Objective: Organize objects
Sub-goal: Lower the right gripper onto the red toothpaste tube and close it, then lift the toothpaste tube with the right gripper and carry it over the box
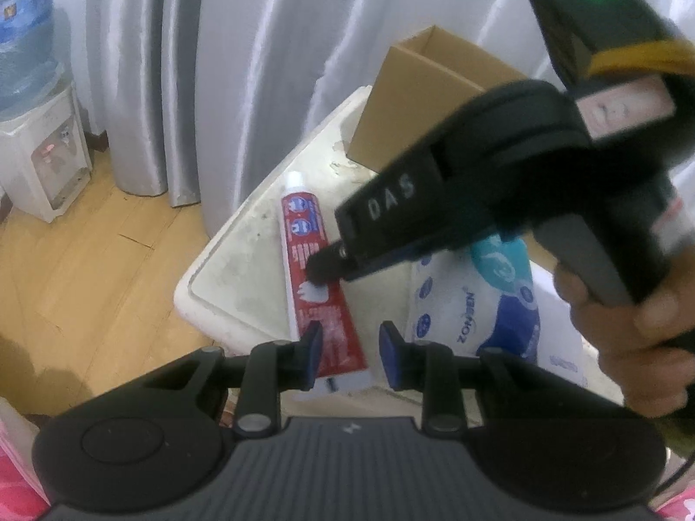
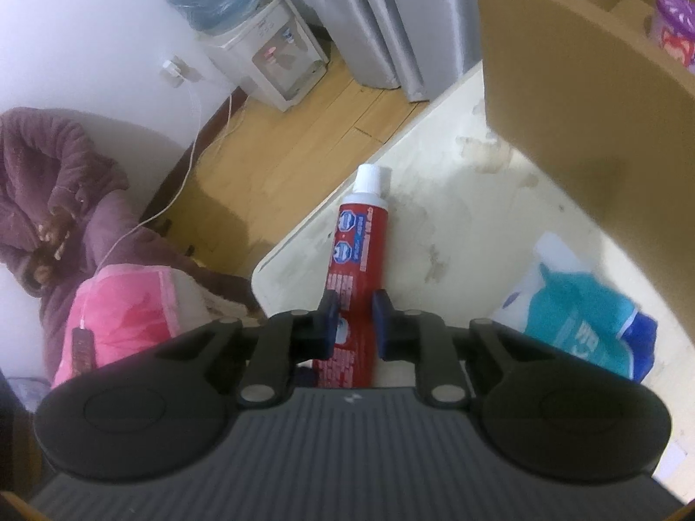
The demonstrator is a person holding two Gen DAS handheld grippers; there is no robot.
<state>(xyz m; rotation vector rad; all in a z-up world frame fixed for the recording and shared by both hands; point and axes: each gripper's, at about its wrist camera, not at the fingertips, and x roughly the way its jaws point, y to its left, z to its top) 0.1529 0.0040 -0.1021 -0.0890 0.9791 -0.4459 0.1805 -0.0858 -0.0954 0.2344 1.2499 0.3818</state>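
Toothpaste tube (image 2: 359, 256), red with white cap, lies flat on white table (image 2: 456, 217), cap toward the far edge. Right gripper (image 2: 355, 319): fingers apart, straddling the tube's lower body; contact cannot be told. Left gripper (image 1: 351, 354): fingers apart, the left finger over the tube's crimped end. Blue-white tissue pack (image 2: 577, 317) lies to the right, cardboard box (image 2: 586, 100) behind.

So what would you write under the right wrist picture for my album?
Right hand-held gripper open around a red toothpaste tube on a white table, cardboard box beside it.
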